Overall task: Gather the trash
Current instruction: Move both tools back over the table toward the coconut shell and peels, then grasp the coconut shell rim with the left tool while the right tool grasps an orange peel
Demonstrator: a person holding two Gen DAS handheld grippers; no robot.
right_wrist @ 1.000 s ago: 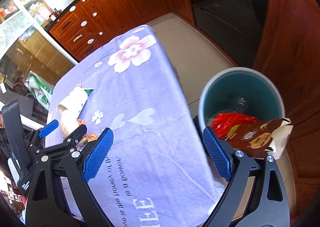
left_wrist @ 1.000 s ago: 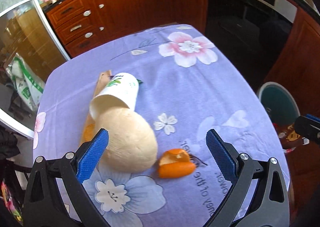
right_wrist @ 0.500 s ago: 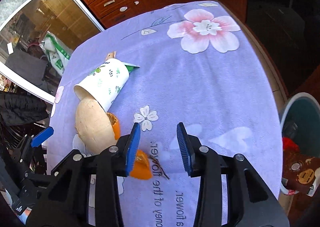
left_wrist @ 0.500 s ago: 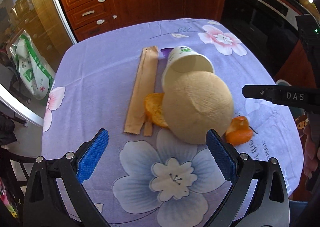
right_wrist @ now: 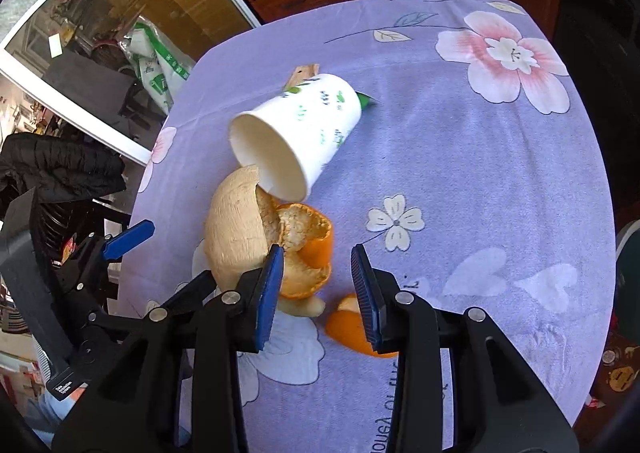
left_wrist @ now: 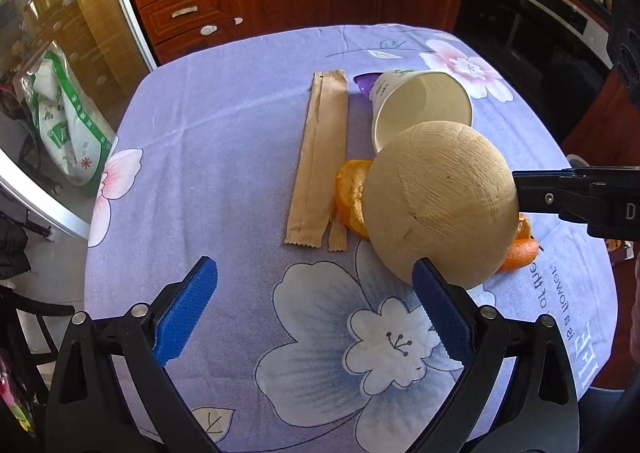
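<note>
My left gripper [left_wrist: 314, 305] tilts steeply down over the near edge of the lilac floral tablecloth [left_wrist: 224, 157], jaws spread, empty. Mid-table: tan round husk shell [left_wrist: 440, 201], tipped white paper cup [right_wrist: 296, 141], orange peel [right_wrist: 308, 253]. My right gripper [right_wrist: 318, 285], just narrowed, half-spread, pinches nothing.

Coconut shell [left_wrist: 440, 205] and paper cup [right_wrist: 296, 141] crowd the orange peel [right_wrist: 308, 253].
</note>
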